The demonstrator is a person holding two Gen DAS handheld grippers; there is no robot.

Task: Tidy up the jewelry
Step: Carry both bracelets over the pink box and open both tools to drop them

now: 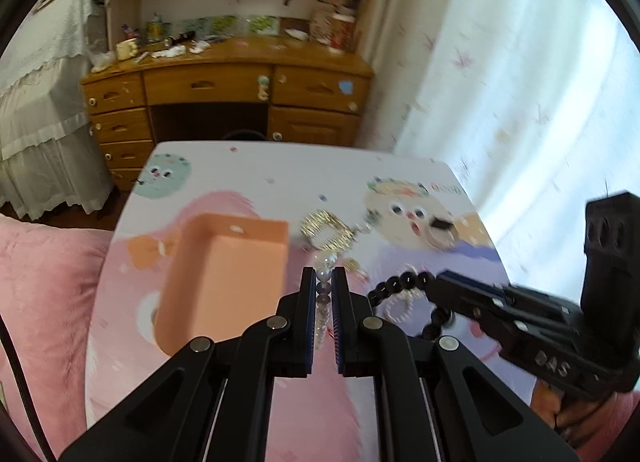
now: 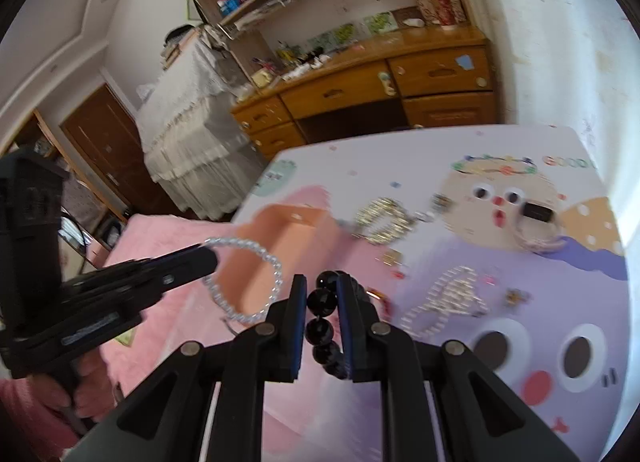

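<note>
My left gripper (image 1: 323, 276) is shut on a clear crystal bead bracelet (image 1: 322, 302), held above the table beside the open orange box (image 1: 228, 262). From the right wrist view the same bracelet (image 2: 256, 262) hangs as a ring from the left gripper (image 2: 208, 258), over the box (image 2: 280, 238). My right gripper (image 2: 322, 282) is shut on a black bead bracelet (image 2: 320, 326), held above the table; in the left wrist view it (image 1: 400, 284) hangs from the right gripper (image 1: 436, 282). A gold bracelet (image 2: 384, 219) and a silver bracelet (image 2: 448, 298) lie on the table.
The table (image 1: 248, 177) has a cartoon-print cover. A watch with a dark face (image 2: 536, 217) and small loose trinkets (image 2: 516, 296) lie at the right. A pink bedspread (image 1: 44, 282) is at the left, a wooden desk (image 1: 224, 81) behind, a curtain (image 1: 520, 81) to the right.
</note>
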